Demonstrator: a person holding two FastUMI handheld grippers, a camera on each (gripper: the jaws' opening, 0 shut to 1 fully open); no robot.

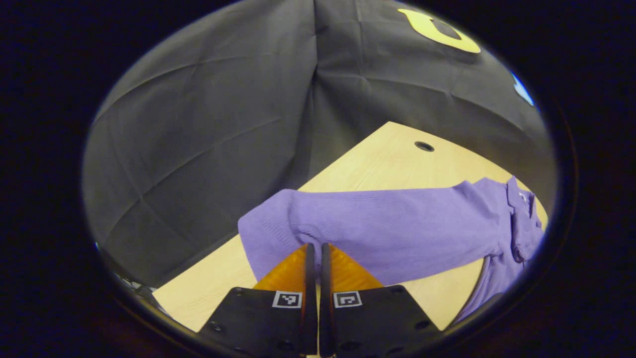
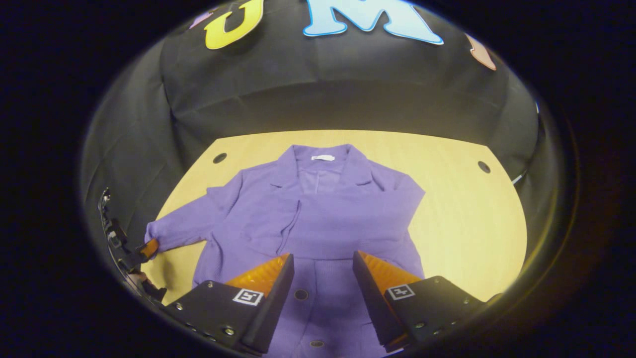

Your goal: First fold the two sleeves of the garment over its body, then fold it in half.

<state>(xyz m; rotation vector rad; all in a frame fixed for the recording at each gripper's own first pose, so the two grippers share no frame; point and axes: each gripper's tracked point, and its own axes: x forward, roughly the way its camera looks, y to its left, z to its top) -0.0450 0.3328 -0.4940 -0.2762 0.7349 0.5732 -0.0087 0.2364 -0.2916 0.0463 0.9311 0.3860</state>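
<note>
Left gripper (image 1: 314,248): jaws pressed together, pinching cuff of outstretched left sleeve (image 1: 278,223). Right gripper (image 2: 323,268): jaws spread, hovering above hem, holding nothing. Purple garment (image 2: 318,219): flat on wooden surface (image 2: 467,214), collar far. Right sleeve (image 2: 397,214): apparently folded over body. Remaining: left sleeve fold, then halving.

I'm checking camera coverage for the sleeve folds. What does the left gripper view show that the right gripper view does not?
Left gripper view alone: a close look at the sleeve cuff where the left hand-held gripper has its fingers together on the fabric.

Right gripper view alone: the whole purple garment laid flat, collar far from the camera, its other sleeve already folded over the body, and the open right hand-held gripper above the hem.

Both: the wooden table, the garment, and the stretched-out sleeve.
</note>
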